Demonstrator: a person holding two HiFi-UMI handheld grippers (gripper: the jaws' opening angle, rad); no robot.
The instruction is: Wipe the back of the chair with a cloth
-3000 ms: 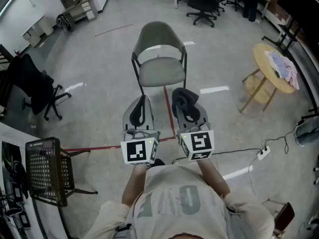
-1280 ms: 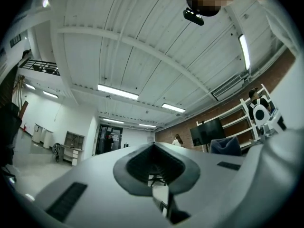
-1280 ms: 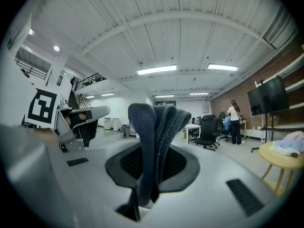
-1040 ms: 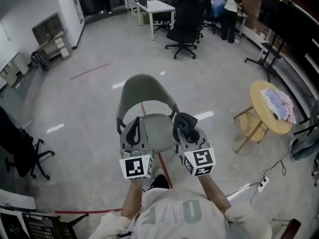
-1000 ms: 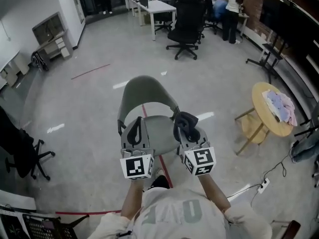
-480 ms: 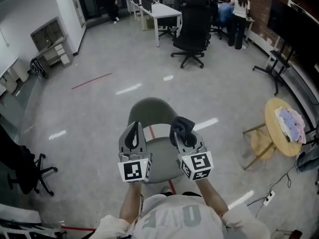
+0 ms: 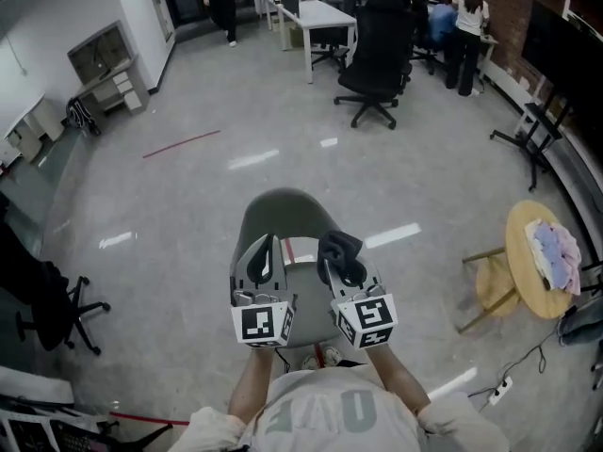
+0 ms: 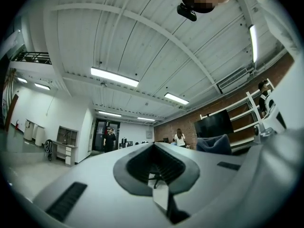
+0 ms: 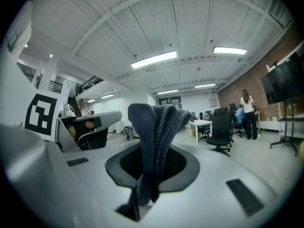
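Clamping the dark grey cloth (image 9: pixel 154 127) tight in the right gripper (image 9: pixel 142 189), pinched at its lower end, folds standing up and curling over above the jaws. Seen from the head view as well, lower centre, bunched dark at the tip. Carrying nothing in the left gripper (image 8: pixel 159 196), drawn in to a thin sliver with just floor showing through. Held side by side, near each other, marker cubes towards the person's grey shirt (image 7: pixel 316 412) at the bottom edge. Hanging both right over the seat of the grey-green chair (image 7: pixel 281 215), tips up against the lower edge of the curved backrest in the picture; can't tell from above whether cloth and backrest touch. Closed right in since three seconds ago: back then well short of the chair, standing off at upper centre with bare floor between. Barely shifted from half a second ago. Further out, round wooden table (image 7: pixel 539 252) with pale fabric on it, now at the right edge, lower than before; black office chair (image 7: pixel 375 59) at the top.
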